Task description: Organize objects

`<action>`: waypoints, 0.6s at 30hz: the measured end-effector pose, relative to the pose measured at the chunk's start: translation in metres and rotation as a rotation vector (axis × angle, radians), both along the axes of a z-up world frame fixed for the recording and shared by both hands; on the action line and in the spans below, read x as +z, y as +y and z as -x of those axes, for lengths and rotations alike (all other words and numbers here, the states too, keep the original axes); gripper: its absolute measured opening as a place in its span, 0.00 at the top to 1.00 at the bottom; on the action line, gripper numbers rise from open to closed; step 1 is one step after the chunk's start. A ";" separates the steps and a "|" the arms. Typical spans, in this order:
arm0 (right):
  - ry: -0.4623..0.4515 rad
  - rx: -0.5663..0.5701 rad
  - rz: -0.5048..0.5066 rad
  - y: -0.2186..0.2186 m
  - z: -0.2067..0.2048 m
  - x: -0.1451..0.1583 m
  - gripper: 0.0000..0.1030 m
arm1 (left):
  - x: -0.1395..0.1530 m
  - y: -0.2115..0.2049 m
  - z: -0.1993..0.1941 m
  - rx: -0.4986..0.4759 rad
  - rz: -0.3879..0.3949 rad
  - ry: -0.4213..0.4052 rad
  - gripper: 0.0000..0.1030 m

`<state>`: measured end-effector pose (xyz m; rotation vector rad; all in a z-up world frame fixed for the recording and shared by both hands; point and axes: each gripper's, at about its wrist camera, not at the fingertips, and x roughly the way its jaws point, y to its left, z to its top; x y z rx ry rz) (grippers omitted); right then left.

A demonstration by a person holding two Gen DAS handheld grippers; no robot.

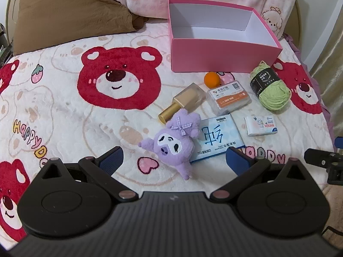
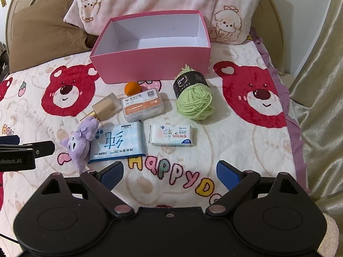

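The bed's blanket (image 2: pixel 235 141) is printed with red bear faces and the words "HAPPY D…" in coloured letters near its front edge. An empty pink box (image 2: pixel 150 64) stands toward the head of the bed, just in front of the pillows (image 2: pixel 163 2). In front of it lie an orange ball (image 2: pixel 132 88), a gold-capped bottle (image 2: pixel 106 107), a clear plastic case (image 2: pixel 142 106) with an orange label, a QR code and digits reading about "6634 3099", and a green yarn ball (image 2: pixel 194 100) with a black band. Nearer the front edge lie a purple plush toy (image 2: pixel 78 142), a blue wipes pack (image 2: pixel 118 142) with large Chinese characters, and a small white tissue pack (image 2: pixel 172 135). The left gripper (image 1: pixel 174 158) hangs spread wide and empty just over the plush toy; its body reads "Robot.AI" in the right wrist view. The right gripper (image 2: pixel 169 174) is likewise spread wide, empty, above the lettering.
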<state>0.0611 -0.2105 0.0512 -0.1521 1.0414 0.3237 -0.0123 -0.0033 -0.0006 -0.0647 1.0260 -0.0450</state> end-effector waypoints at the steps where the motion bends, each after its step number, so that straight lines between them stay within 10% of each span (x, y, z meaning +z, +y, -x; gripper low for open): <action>1: 0.000 0.001 0.001 0.000 0.000 0.000 0.07 | 0.000 0.000 0.000 0.001 0.001 0.001 0.00; 18: 0.001 0.009 0.008 -0.001 0.003 -0.001 0.07 | 0.001 0.003 0.002 0.012 0.043 0.020 0.00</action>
